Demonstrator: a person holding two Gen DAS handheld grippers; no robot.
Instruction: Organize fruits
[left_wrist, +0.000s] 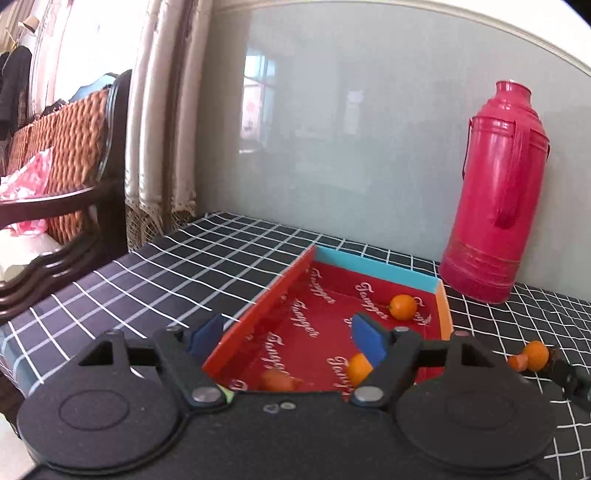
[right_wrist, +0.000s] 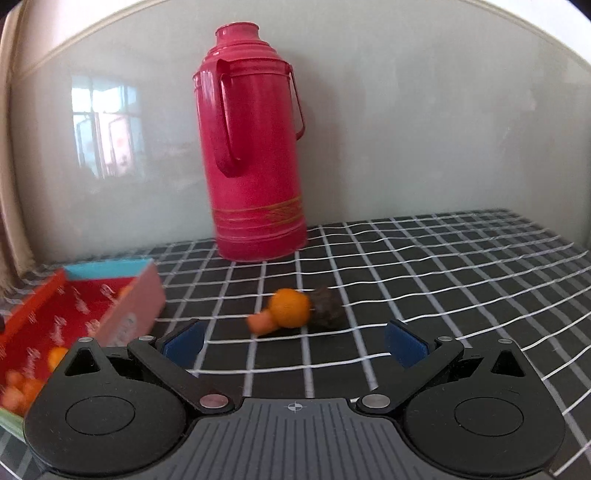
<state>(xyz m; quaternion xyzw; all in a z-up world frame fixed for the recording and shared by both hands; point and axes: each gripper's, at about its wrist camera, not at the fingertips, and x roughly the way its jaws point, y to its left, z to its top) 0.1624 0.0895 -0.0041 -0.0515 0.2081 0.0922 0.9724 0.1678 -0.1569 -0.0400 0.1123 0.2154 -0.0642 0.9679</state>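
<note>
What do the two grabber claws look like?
Both look alike. The left gripper and right gripper are matte black plastic with blue pads on the fingers, round discs at the sides and silver pivot bolts. The right one has a grey ribbed plate with a small crosshair mark.

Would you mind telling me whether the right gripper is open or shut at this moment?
Open. The right gripper has its blue pads spread wide and empty, with the orange fruit lying on the tablecloth ahead.
</note>
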